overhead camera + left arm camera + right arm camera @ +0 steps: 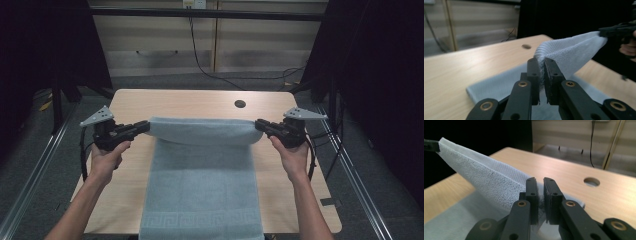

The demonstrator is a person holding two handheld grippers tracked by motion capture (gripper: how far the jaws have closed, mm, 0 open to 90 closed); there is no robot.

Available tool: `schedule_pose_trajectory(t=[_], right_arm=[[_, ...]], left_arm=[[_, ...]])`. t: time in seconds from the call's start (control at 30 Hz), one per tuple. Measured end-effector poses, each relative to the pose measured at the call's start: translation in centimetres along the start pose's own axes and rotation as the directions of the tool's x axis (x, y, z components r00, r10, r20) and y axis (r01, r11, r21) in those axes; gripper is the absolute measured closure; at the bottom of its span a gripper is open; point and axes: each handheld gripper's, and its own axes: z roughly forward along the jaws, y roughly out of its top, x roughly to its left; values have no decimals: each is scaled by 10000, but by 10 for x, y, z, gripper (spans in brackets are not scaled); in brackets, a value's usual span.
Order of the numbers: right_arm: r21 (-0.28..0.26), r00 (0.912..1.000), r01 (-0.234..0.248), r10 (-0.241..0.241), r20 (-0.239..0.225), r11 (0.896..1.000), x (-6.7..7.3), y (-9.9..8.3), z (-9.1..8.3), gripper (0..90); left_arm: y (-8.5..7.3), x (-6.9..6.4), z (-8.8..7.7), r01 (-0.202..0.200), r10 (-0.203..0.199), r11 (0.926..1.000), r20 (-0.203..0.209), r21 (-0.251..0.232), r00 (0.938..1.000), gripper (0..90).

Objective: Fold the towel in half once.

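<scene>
Two grippers hold the far edge of a pale blue towel lifted above the bench.

Nearest the person, the towel's patterned hem runs off the bench's front edge and is cut off by the frame, so its end is hidden. Its middle lies flat on the wood. Farther on, the left gripper and right gripper each have their jaws pinched on one far corner, the cloth stretched between them, clear of the bench. In the left gripper view the left gripper clamps a fold of terry; in the right gripper view the right gripper grips likewise. Beyond lies a round hole; the dark surroundings are hard to make out.
</scene>
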Motion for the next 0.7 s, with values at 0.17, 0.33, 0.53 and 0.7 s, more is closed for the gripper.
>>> schedule_pose_trajectory(t=[0.17, 0.33, 0.53, 0.7], right_arm=[[-283, 9989, 261, -272, -392, 9993, 14, 10, -22, 830], [-368, 9946, 495, -527, -896, 9981, 32, 0, -48, 830], [286, 9909, 580, -541, -1231, 9979, 55, -44, -69, 828], [856, 9883, 404, -272, -1503, 9955, 74, -88, -83, 827]], left_arm=[[13, -30, -32, -787, 807, 9959, 457, -449, 9957, 836], [-11, -48, -56, -981, 979, 9952, 695, -7, 9928, 833], [-63, -64, -71, -624, 543, 9958, 1156, 674, 9918, 837], [-104, -73, -79, -307, 78, 9875, 1464, 1545, 9892, 841]])
